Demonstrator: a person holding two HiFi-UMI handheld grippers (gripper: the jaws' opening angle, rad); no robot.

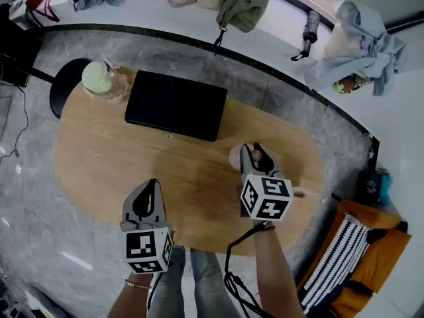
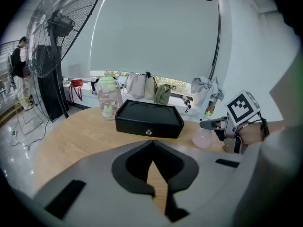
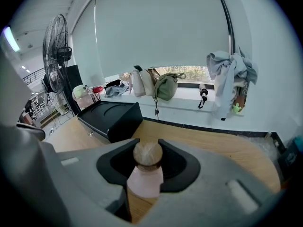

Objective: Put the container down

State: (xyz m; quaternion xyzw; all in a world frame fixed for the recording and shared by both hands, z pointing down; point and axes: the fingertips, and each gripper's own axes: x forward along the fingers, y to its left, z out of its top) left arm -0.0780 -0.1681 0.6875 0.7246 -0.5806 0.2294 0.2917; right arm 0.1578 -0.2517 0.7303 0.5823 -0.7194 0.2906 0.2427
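A small pale pink container (image 3: pixel 143 178) with a round wooden lid (image 3: pixel 147 154) stands upright between the jaws of my right gripper (image 3: pixel 147 148), which is shut on it. In the head view that gripper (image 1: pixel 250 156) holds the container (image 1: pixel 236 157) over the right-middle of the oval wooden table (image 1: pixel 99 158). The left gripper view shows the container (image 2: pixel 202 137) low at the tabletop; I cannot tell whether it touches. My left gripper (image 1: pixel 151 185) hovers near the table's front edge, shut with nothing in it (image 2: pixel 152 145).
A black box (image 1: pixel 175 105) lies at the table's back middle. A clear bottle with a green lid (image 1: pixel 103 80) stands at the back left. A black stool (image 1: pixel 66 85) is beside it. Bags line the windowsill (image 1: pixel 245 5). An orange bag (image 1: pixel 361 257) sits on the floor at the right.
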